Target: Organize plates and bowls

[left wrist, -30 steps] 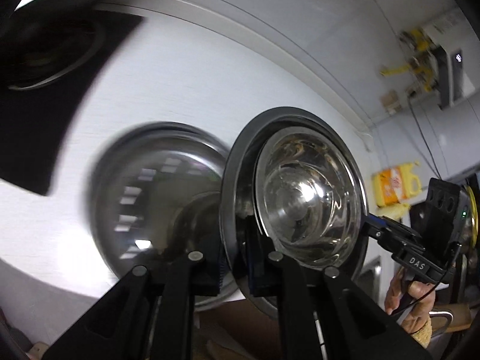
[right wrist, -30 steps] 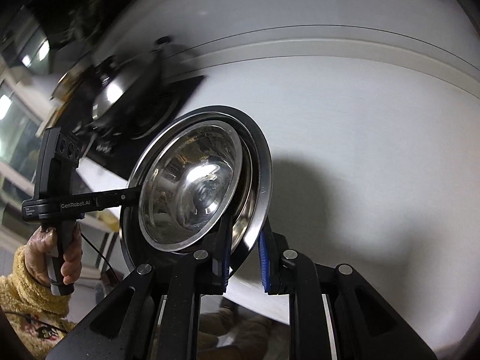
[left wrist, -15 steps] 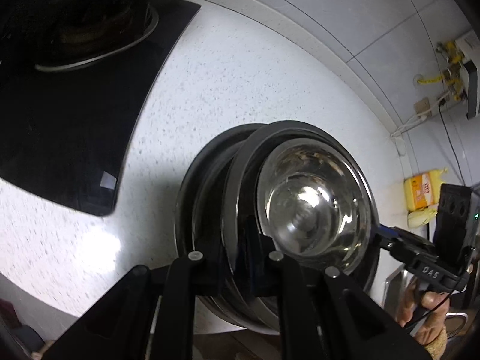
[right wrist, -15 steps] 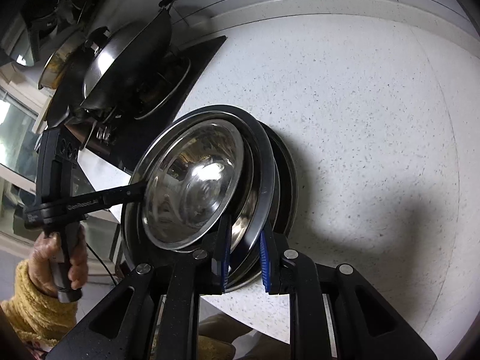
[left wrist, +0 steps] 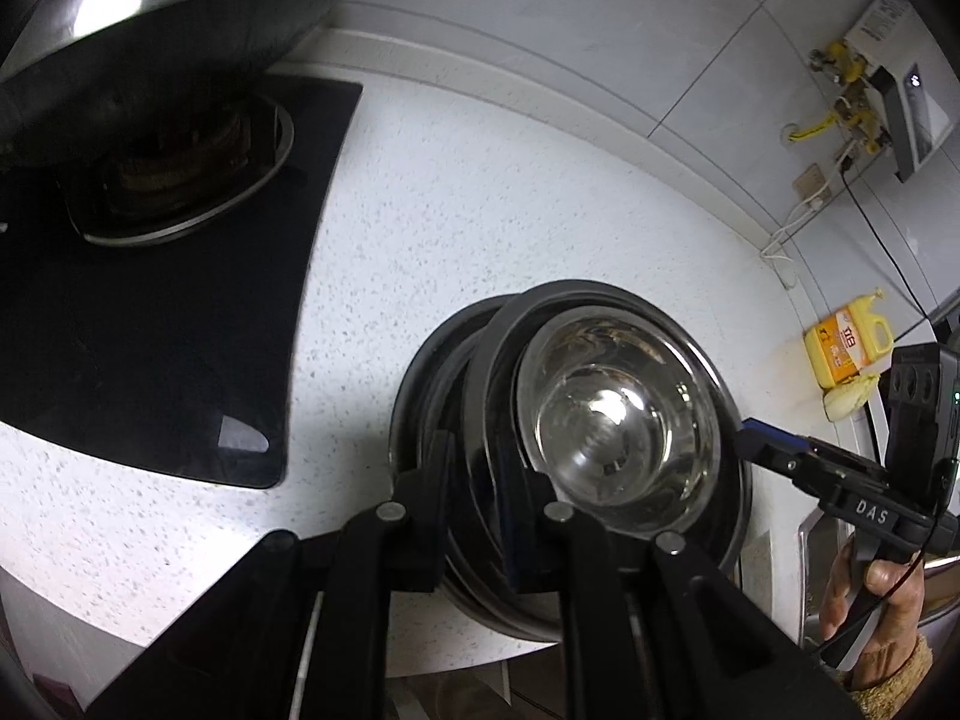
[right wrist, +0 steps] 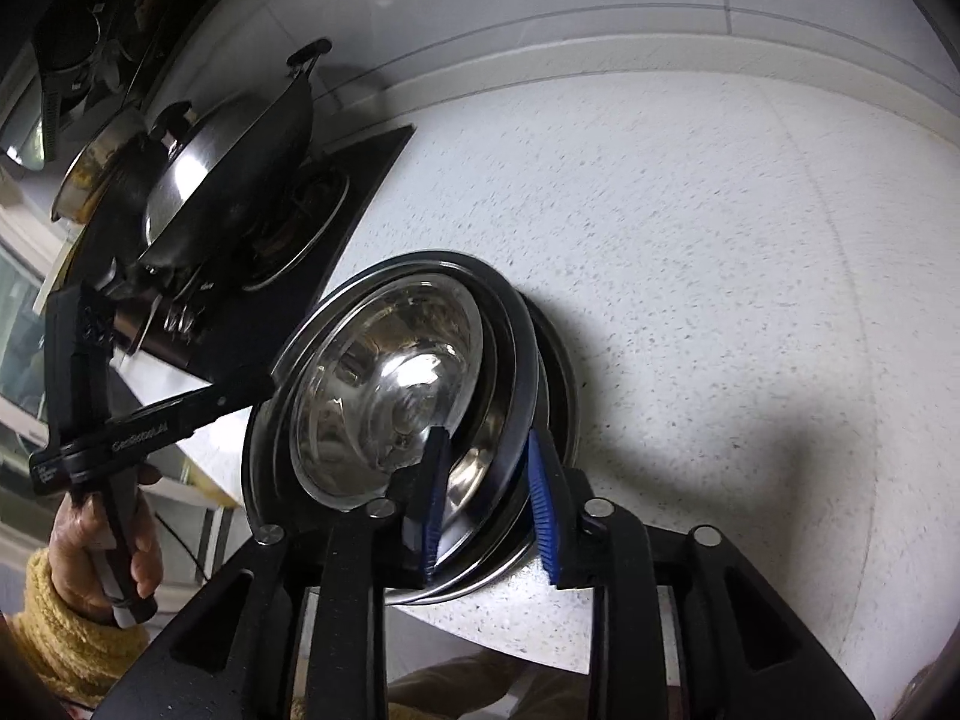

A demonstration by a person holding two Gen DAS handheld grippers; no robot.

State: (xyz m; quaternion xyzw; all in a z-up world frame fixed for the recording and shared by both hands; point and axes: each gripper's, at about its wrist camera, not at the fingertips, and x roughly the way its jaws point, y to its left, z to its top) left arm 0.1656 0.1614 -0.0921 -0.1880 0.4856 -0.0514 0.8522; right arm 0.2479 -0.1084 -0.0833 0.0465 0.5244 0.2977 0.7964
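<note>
Change: half a second ago the plate [left wrist: 678, 333] with the bowl [left wrist: 606, 420] in it was still tilted over the stack [left wrist: 414, 396]. Now it sits lower and nests on the stack, though it still looks a bit canted. A second ago I was carrying it in the air. So I judge the placing done and the release under way.

Right gripper [right wrist: 489, 468]: pads straddle the plate rim and are spread wider than before, with light showing beside the inner pad. I read it as let go. Left gripper [left wrist: 480, 468]: fingers straddle the rims on the opposite side. I cannot tell whether they pinch or sit loose.

The bowl sits inside the top plate, off centre toward the right gripper's side.

Edges: the stack sits right at the counter [left wrist: 480, 180] front edge, and its near rim looks level with that edge or slightly over it. A tug on withdrawal could drag it off, so I should pull each gripper straight back.

Room: bare counter behind the stack up to the wall. The stove [left wrist: 150, 330] and wok [left wrist: 150, 30] are to the left, apart from the stack. The bottle [left wrist: 846, 348] is far right.
</note>
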